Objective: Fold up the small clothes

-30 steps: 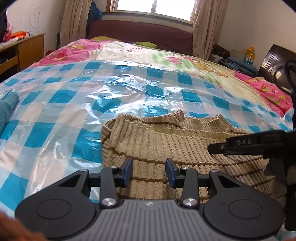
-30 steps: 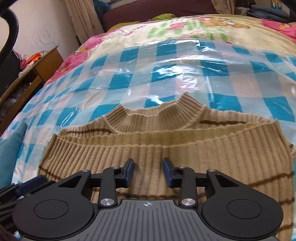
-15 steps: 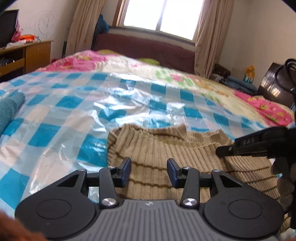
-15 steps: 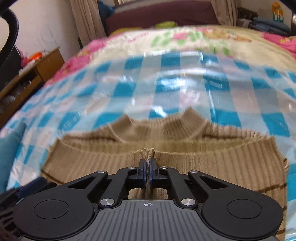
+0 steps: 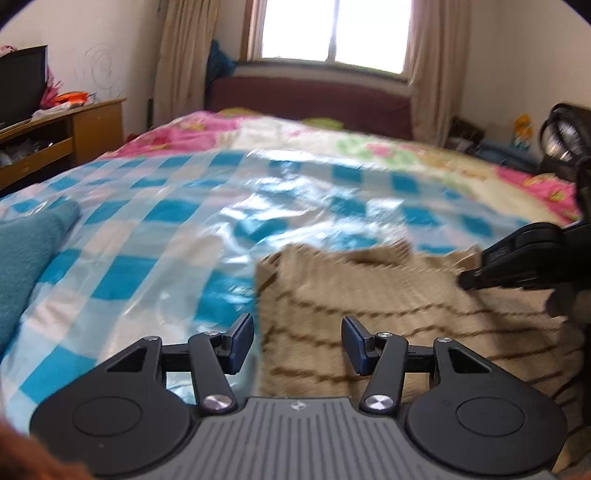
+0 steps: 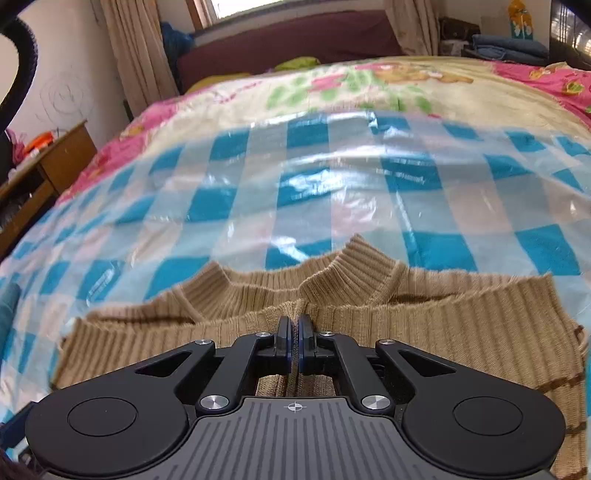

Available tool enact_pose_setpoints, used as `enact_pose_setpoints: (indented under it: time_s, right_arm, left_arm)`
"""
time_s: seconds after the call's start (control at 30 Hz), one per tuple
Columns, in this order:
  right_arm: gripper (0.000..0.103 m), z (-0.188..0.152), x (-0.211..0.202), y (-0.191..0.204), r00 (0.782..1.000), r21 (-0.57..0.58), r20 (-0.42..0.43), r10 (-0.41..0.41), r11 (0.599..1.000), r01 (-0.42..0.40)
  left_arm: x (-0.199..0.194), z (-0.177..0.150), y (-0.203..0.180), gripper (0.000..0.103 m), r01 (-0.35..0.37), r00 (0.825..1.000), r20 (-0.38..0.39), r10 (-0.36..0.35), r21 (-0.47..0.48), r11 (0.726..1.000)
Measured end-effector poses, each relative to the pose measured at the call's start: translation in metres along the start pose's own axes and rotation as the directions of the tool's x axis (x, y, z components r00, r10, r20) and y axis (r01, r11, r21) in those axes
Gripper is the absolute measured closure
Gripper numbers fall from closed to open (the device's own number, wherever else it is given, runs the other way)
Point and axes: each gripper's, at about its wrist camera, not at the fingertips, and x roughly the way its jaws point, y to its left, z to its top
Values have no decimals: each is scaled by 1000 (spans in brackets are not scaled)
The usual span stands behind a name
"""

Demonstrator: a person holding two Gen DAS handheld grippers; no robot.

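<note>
- I see a tan ribbed sweater with thin brown stripes lying on a blue-and-white checked plastic sheet, which covers the near part of a bed.
- The sweater is my landmark. Its collar points away from me, toward the window at the far end of the room.
- My right gripper is pressed together on a pinch of the sweater's upper folded layer, just below the collar. A ridge of knit stands up between its fingers.
- My left gripper hangs above the sweater's left edge with its fingers spread apart and nothing between them. One finger is over the sheet, the other over the knit.
- In the left camera the sweater is blurred, and the right gripper shows as a black shape over the sweater's right side.
- Left of the sweater, well apart from it, a teal folded cloth rests on the sheet.
- Beyond the sweater, past the sheet, the bed carries a floral quilt in pink, cream and green.
- Far left of the sweater, against the wall, stands a wooden desk with open shelves. They hold items too dim for me to identify, and an orange object lies on top.
- Far right of the sweater, folded dark blue cloths are stacked beside the bed.
</note>
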Motion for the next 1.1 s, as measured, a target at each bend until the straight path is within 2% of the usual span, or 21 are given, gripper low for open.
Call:
enact_pose_setpoints:
  time_s: [0.1, 0.23, 0.37, 0.53, 0.63, 0.77, 0.9, 1.0, 1.1]
  right_arm:
    - [94, 1, -7, 4, 1000, -42, -16, -3, 999, 2]
    - [92, 2, -28, 7, 1000, -32, 14, 5, 999, -5]
    - [92, -3, -50, 29, 996, -71, 30, 87, 994, -85]
    - [92, -22, -51, 65, 980, -165, -61, 187, 967, -195]
    - [92, -32, -37, 81, 976, -199, -111, 189, 958, -208]
    - [92, -32, -8, 86, 972, -150, -163, 169, 970, -194]
    - [92, -30, 1, 94, 974, -148, -169, 148, 974, -173]
    - [92, -30, -5, 101, 976, -170, -157, 152, 969, -178]
    - [92, -27, -15, 96, 975, -134, -139, 175, 972, -193]
  left_arm:
    - [10, -3, 7, 47, -8, 999, -50, 6, -29, 1000]
    - [7, -2, 10, 47, -8, 999, -42, 6, -39, 999]
    - [0, 0, 12, 47, -13, 1000, -22, 12, -41, 999]
    - [-18, 7, 24, 47, -24, 1000, 10, 24, -68, 997]
    - [-34, 4, 31, 47, -9, 1000, 10, 10, -83, 996]
    - [-53, -9, 32, 47, 52, 998, -20, -54, -83, 995]
    - [-46, -22, 21, 47, 85, 991, -101, -88, -38, 996]
    - [-36, -25, 23, 47, 58, 988, -139, -62, -34, 998]
    - [-30, -27, 30, 46, 44, 986, -160, -52, -51, 998]
